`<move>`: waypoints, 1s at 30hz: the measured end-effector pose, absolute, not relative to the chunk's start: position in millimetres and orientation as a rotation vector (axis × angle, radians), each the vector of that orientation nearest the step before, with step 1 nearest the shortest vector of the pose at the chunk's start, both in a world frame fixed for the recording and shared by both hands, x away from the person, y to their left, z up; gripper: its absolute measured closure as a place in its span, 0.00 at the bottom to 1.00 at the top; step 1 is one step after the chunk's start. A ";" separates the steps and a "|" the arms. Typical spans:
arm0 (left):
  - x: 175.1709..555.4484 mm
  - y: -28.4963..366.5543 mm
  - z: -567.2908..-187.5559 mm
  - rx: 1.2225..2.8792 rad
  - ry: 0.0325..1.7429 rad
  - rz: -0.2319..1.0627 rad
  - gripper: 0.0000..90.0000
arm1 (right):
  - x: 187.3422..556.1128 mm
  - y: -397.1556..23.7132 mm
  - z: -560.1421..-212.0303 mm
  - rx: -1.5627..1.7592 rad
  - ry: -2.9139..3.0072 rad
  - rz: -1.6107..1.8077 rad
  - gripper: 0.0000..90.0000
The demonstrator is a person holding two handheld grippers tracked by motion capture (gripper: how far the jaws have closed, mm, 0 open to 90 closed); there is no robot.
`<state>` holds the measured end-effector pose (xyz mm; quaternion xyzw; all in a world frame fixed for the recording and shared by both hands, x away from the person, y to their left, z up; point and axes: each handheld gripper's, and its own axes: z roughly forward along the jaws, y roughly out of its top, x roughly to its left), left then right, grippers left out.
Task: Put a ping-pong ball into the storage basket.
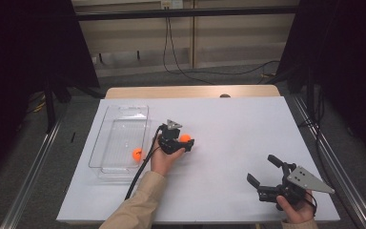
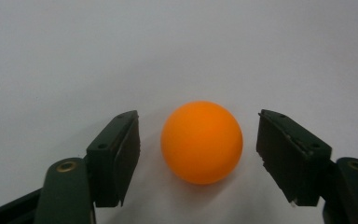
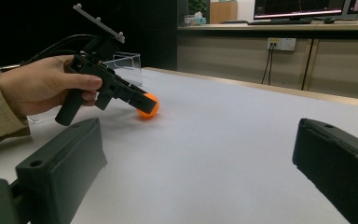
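Note:
An orange ball (image 2: 201,142) rests on the white table between the jaws of my left gripper (image 2: 196,119), which is open with a gap on each side of the ball. From above, this ball (image 1: 185,138) lies near the table's middle, just right of a clear plastic tray (image 1: 116,119), with the left gripper (image 1: 187,141) around it. A second orange ball (image 1: 137,153) sits in the tray's near right corner. My right gripper (image 1: 262,168) is open near the front right of the table, holding nothing. In the right gripper view, the left gripper (image 3: 142,99) straddles the ball (image 3: 149,108).
White paper (image 1: 238,129) covers the table, with a wooden strip (image 1: 190,91) at the far edge. Cables (image 1: 181,67) trail over the floor beyond. Dark curtains (image 1: 343,57) flank both sides.

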<state>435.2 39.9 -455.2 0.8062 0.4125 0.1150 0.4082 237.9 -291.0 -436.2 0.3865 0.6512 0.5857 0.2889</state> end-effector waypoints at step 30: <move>436.2 38.0 -458.5 2.041 1.040 0.287 0.52 | 237.9 -290.9 -435.9 1.033 1.735 1.565 0.02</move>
